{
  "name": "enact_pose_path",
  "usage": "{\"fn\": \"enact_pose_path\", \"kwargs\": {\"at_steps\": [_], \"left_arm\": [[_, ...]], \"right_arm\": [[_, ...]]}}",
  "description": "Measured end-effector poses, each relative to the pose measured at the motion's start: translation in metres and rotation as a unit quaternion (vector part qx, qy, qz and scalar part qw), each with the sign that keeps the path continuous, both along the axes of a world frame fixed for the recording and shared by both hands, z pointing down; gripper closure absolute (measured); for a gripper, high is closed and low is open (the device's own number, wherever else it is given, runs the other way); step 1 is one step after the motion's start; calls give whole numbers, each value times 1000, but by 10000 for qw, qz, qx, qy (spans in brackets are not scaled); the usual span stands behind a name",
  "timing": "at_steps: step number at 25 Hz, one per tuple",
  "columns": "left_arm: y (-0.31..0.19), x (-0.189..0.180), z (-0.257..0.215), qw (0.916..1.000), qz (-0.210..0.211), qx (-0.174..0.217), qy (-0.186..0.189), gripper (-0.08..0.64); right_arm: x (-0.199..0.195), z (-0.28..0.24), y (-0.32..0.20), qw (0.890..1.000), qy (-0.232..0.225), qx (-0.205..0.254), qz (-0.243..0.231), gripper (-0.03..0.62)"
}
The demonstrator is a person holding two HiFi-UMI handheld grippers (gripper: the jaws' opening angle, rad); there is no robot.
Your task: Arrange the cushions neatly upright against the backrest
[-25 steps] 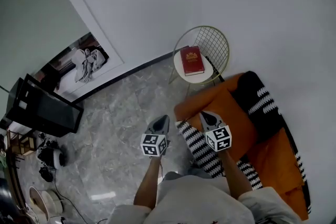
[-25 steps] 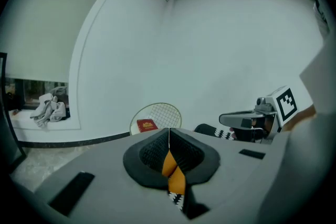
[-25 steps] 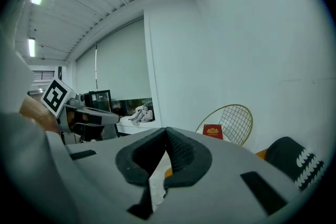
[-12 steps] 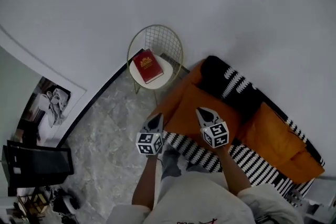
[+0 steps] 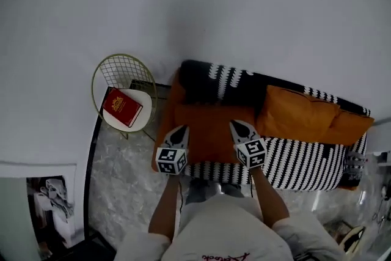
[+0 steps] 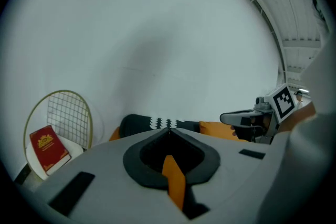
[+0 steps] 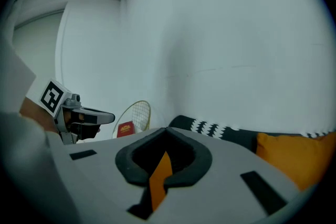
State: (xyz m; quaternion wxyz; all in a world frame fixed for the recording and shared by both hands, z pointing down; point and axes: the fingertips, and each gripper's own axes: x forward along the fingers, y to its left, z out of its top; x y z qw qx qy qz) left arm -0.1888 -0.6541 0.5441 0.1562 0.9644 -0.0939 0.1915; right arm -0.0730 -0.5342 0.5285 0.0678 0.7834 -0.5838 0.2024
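You face a plain white wall [image 5: 244,9], with grey marbled floor [image 5: 122,174] at your near left. The sofa [image 5: 208,125] stands along that wall, its orange seat bare at the left. A black-and-white striped blanket [image 5: 305,165] hangs over the near edge, mostly to the right. Black cloth with white dashes [image 5: 204,82] runs along the far side of the sofa, where the backrest is. You cannot tell from here whether it is a cushion or a cover.

The big orange cushion [image 5: 293,116] sits on the right half of the seat, its far edge against the black cloth, turned a little askew. A second orange cushion [image 5: 351,125] lies just beyond it at the far right end, touching it.

Left of the sofa stands a gold wire chair [image 5: 122,70]. Your left gripper [image 5: 182,129] hovers over the near left edge of the seat, claw pinched together with nothing in it. Your right gripper [image 5: 235,125] hovers beside it over the bare seat, claw likewise closed and empty. A red book [image 5: 122,107] lies on the chair's white seat.
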Motion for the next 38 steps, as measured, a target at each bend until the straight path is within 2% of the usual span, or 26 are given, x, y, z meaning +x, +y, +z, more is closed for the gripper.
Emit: {"fn": "enact_pose_path", "kwargs": {"at_steps": [3, 6, 10, 18, 23, 27, 28, 29, 30, 31, 32, 35, 38], "left_arm": [[10, 21, 10, 9988, 467, -99, -66, 528], [28, 38, 21, 9954, 935, -158, -168, 528], [37, 47, 45, 9913, 1237, -233, -381, 528], [40, 27, 119, 9867, 1045, -547, -1116, 528], [37, 3, 169, 9831, 747, -745, -1496, 528], [26, -13, 211, 9775, 352, -954, -1850, 523], [23, -17, 222, 9750, 267, -1016, -1960, 494], [19, -21, 233, 9720, 195, -1074, -2081, 360], [15, -23, 244, 9690, 124, -1116, -2201, 292], [10, -23, 255, 9664, 53, -1144, -2303, 268], [4, -21, 266, 9640, -25, -1170, -2387, 244], [-15, -16, 294, 9559, -392, -1322, -2594, 212], [-26, -12, 320, 9444, -676, -1442, -2877, 201]], "right_arm": [[19, 11, 38, 9972, -123, -87, 732, 565], [28, 26, 83, 9900, -277, -215, 1367, 565], [26, 54, 121, 9813, -551, -356, 1811, 565], [17, 142, 165, 9668, -1319, -973, 1961, 565], [7, 198, 172, 9547, -1816, -1117, 2076, 565], [8, 247, 176, 9472, -2121, -1344, 1994, 565], [10, 260, 178, 9442, -2240, -1399, 1971, 563], [12, 275, 179, 9400, -2385, -1453, 1958, 528], [17, 290, 180, 9350, -2542, -1509, 1960, 411], [24, 306, 181, 9296, -2688, -1558, 1981, 326], [33, 321, 181, 9245, -2811, -1602, 2017, 277], [58, 359, 181, 9090, -3108, -1779, 2132, 219], [87, 389, 189, 8922, -3270, -1940, 2438, 199]]}}
